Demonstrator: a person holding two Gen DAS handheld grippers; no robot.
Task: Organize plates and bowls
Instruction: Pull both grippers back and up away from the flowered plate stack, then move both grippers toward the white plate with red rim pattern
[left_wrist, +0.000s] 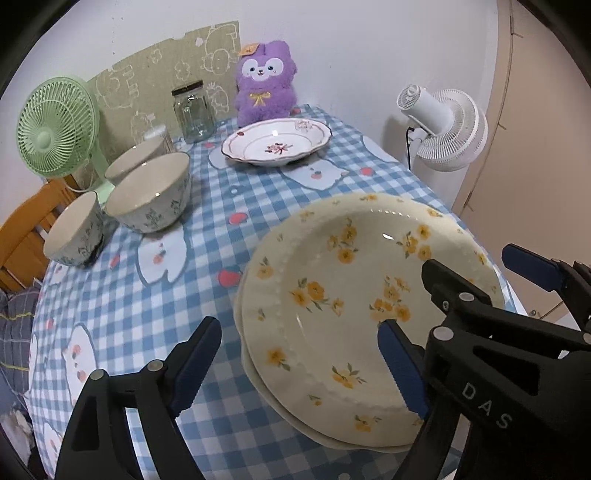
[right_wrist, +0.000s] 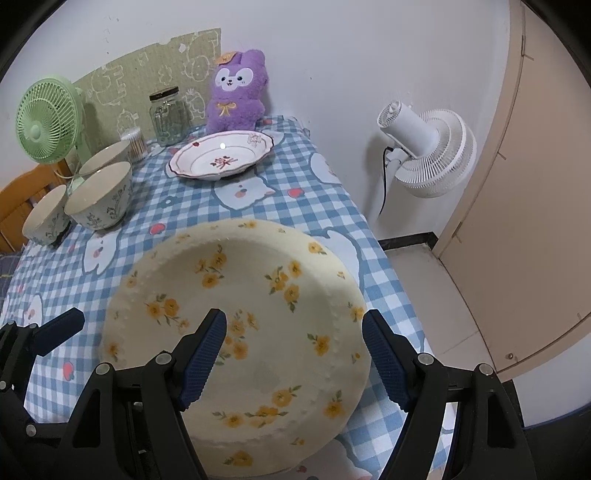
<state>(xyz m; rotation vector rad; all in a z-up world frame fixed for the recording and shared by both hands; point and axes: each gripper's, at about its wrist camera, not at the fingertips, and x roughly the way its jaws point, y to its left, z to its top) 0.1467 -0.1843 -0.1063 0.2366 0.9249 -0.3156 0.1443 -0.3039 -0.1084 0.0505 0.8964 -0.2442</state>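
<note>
Showing only from the left wrist: second plate (left_wrist: 258, 373) under yellow-flowered plate (left_wrist: 354, 295); both tools released, jaws apart.

Black left gripper (left_wrist: 299, 363) frames with silver screws, blue ribbed jaws, "DAS" lettering.

Glossy glazed ceramic yellow-flowered plate (right_wrist: 258, 295) and bowls (left_wrist: 151, 195); soft checked cloth over tabletop (left_wrist: 122, 302); clear glass jar (left_wrist: 194, 112); fuzzy plush toy (left_wrist: 266, 81); ribbed matt blue pads (right_wrist: 203, 358) on black plastic.
</note>
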